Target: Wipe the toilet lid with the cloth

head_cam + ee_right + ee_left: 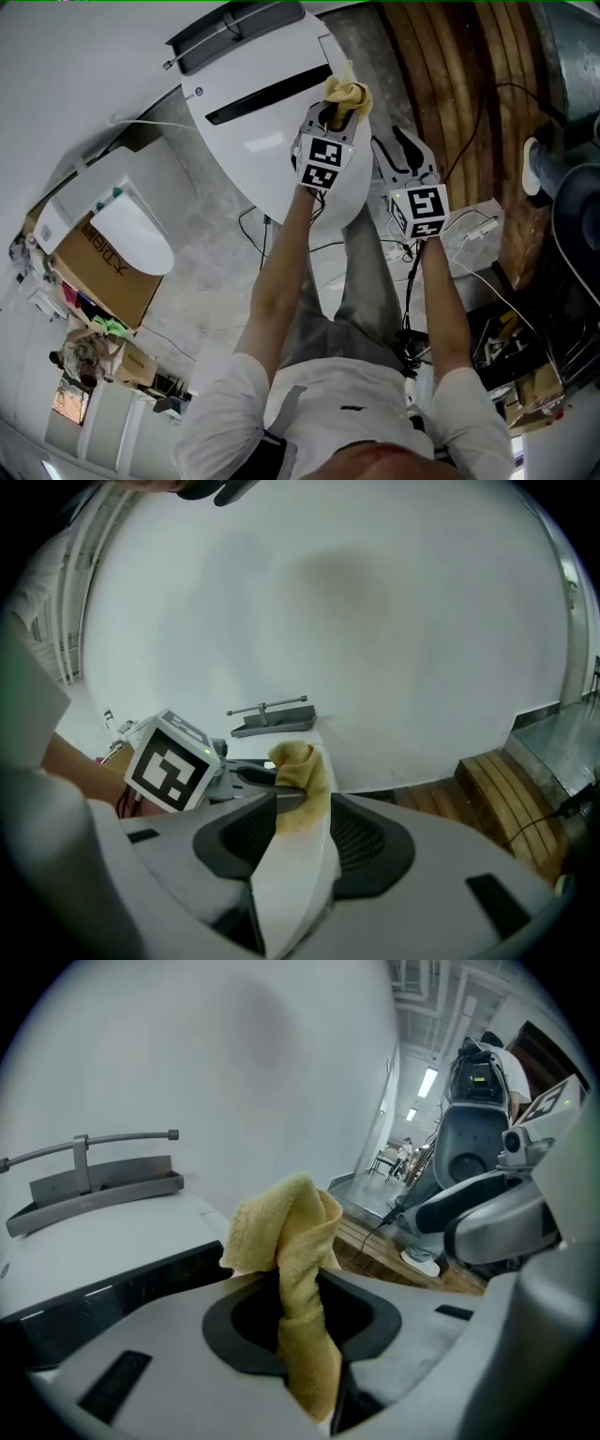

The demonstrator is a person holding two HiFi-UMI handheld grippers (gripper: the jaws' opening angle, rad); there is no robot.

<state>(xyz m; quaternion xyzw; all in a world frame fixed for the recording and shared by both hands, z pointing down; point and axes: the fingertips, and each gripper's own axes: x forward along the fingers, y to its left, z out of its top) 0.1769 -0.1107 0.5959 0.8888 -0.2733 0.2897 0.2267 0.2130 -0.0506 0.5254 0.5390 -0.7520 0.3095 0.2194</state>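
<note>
Now, the white toilet lid (pixel 253 141) fills the far middle of your head view, with wooden planks (pixel 469 103) on the floor to its right. Your left gripper (pixel 336 114) reaches to the lid's far right edge. Its jaws are pressed together on the yellow cloth (pixel 291 1232), which bunches up above them at that edge. Your right gripper (pixel 405 148) sits just right of the left one and a little nearer you. The lid's white rim runs between its jaws and they pinch it, with the cloth just beyond.
</note>
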